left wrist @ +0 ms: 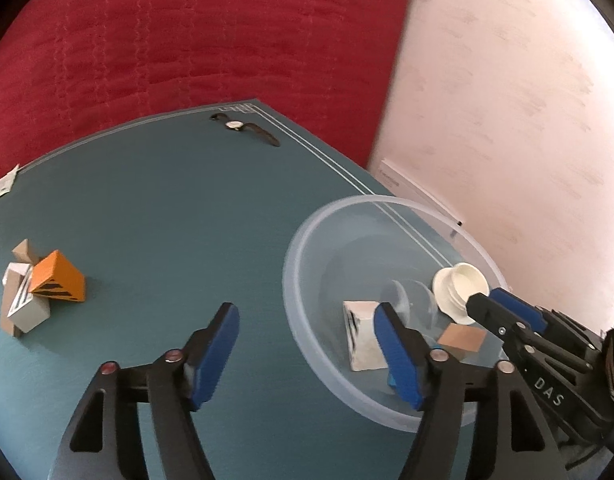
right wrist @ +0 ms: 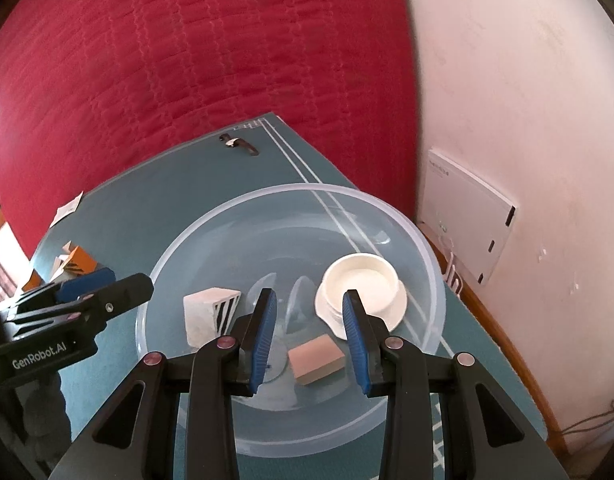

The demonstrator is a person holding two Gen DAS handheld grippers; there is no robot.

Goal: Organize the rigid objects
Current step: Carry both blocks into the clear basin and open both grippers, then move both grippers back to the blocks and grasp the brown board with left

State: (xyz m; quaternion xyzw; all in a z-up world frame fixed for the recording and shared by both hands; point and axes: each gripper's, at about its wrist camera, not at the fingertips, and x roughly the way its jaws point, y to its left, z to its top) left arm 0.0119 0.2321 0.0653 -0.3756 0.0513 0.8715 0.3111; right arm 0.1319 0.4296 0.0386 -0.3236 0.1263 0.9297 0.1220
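A clear plastic bowl (right wrist: 179,248) stands on the teal mat (left wrist: 167,208) and also shows in the left wrist view (left wrist: 307,240). It holds a white striped wedge block (right wrist: 209,314), a tan wooden block (right wrist: 315,363) and a white lid (right wrist: 361,286). My right gripper (right wrist: 310,338) is open and empty above the bowl, over the tan block. My left gripper (left wrist: 307,332) is open and empty at the bowl's left rim. A pile with an orange striped wedge (left wrist: 59,278) and other blocks (left wrist: 23,312) lies on the mat at the left.
A wristwatch (left wrist: 245,129) lies at the mat's far edge. A red quilted cover (left wrist: 187,40) lies behind the mat. A pale wall (right wrist: 527,100) and a white flat box (right wrist: 467,212) leaning on it are at the right. Paper slips (right wrist: 69,208) lie at the mat's left edge.
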